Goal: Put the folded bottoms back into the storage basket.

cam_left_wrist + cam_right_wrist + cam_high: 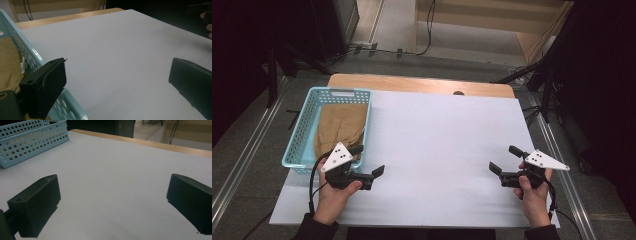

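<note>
In the high view, a desk [447, 85] with a wooden top carries a large white sheet [437, 150] that covers most of it. A light blue perforated basket [302, 131] stands at the sheet's left edge, and a tan cloth [339, 127] lies folded inside it, filling much of the floor of the basket. The left claw [371, 160] is held in the person's left hand [334, 192] just beside the basket's near right corner, its jaws spread wide with nothing between them; one jaw sits at the basket's rim, the other over the bare sheet. The right claw [504, 159] is held in the right hand [532, 192] well apart from it, over the right part of the sheet, its jaws also spread and empty. Each claw carries a grey three-cornered plate on top.

In the left gripper view, the two black jaws stand far apart. The left one hangs over the basket [30, 56] wall, and the cloth [8, 65] shows inside at the far left. The white sheet [117, 57] stretches ahead, and the wooden desk [62, 17] edge shows beyond it.

In the right gripper view, the jaws stand wide apart over the white sheet [112, 177] with nothing between them. The basket [32, 140] stands far off at the upper left, and the desk [162, 145] edge runs along the top.
</note>
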A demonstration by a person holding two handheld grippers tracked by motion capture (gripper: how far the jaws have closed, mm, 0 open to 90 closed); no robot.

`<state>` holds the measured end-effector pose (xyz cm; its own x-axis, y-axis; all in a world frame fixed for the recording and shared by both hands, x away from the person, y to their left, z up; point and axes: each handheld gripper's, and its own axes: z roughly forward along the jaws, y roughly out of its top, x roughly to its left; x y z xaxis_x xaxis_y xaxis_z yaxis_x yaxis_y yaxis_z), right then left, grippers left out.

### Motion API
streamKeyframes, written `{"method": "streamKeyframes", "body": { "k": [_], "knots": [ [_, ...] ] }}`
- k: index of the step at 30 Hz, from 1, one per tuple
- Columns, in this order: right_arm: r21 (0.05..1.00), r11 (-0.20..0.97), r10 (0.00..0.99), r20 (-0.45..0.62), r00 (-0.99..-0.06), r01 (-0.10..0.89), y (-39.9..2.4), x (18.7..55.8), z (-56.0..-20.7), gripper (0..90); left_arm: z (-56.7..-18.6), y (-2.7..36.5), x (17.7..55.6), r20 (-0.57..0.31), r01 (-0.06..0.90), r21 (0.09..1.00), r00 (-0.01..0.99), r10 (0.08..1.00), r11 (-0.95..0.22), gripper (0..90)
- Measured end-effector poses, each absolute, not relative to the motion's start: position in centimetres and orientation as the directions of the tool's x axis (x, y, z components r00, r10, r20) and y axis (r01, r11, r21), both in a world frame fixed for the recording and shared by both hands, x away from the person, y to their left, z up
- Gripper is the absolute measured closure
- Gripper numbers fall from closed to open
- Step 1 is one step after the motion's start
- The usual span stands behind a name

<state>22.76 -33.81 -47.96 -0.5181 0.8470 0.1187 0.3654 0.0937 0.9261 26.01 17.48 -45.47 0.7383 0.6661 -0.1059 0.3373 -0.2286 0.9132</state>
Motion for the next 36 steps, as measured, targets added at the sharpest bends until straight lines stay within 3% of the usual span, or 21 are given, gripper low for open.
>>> {"method": "streamKeyframes", "body": {
  "k": [36],
  "knots": [
    [0.917,0.073,0.880,0.125,-0.458,0.391,-38.0,19.9,-49.3,0.0,-45.6,17.8,25.8,-0.117,0.332,0.918,0.750,0.651,-0.217,1.5]
  ]
}}
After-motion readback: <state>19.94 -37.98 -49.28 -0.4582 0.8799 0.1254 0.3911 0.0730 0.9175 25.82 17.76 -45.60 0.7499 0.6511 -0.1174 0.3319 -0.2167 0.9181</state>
